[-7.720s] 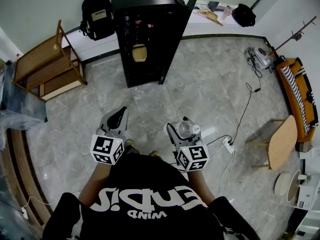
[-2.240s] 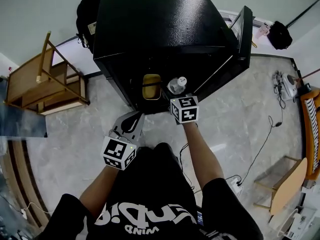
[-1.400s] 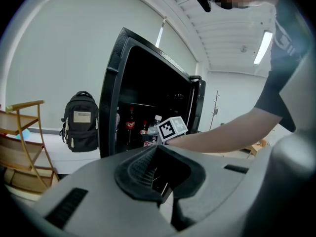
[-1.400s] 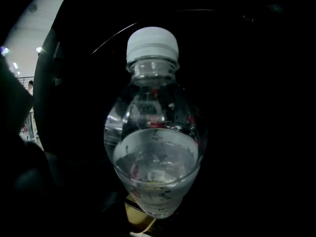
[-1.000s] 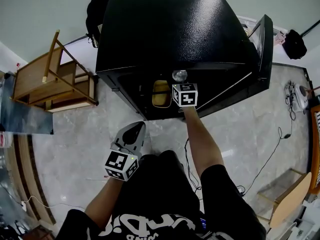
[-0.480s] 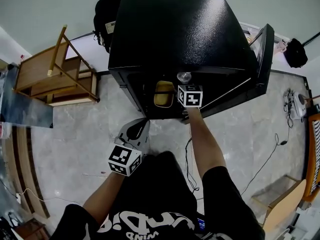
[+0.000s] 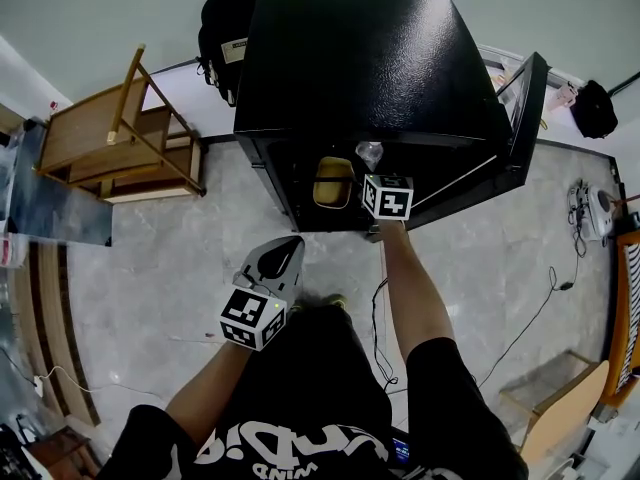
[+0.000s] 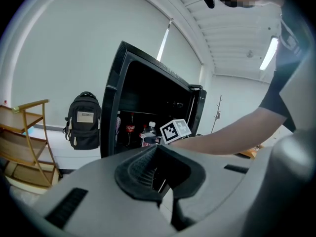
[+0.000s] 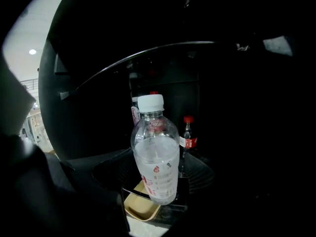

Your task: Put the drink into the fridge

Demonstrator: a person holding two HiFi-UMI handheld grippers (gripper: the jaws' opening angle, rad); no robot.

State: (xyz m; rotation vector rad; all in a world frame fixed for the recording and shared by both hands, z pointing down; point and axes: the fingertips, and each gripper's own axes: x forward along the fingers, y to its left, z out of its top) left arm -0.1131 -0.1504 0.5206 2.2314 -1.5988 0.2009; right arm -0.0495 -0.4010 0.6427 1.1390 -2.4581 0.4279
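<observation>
Two grippers, one drink. The right gripper (image 9: 156,184), on an arm reaching far into the open front of the black fridge (image 7: 360,58), has its jaws closed on the lower body of a clear water bottle (image 9: 155,154). The bottle is upright with its white cap uppermost, partly filled, and stands out beyond the jaws toward the dark interior. It hangs above a tan tray (image 9: 139,207) at the near edge of the compartment. A small cola bottle (image 9: 186,137) with a red cap stands just behind it to the right, and a second one is partly hidden behind it. The fridge door (image 7: 527,98) stands open at the right. The left gripper (image 7: 280,256) is held low and near the person's body, well apart from the fridge, with its jaws drawn together on nothing. A black backpack (image 7: 225,33) sits at the far left of the fridge, and a wooden shelf unit (image 7: 115,133) farther left.
</observation>
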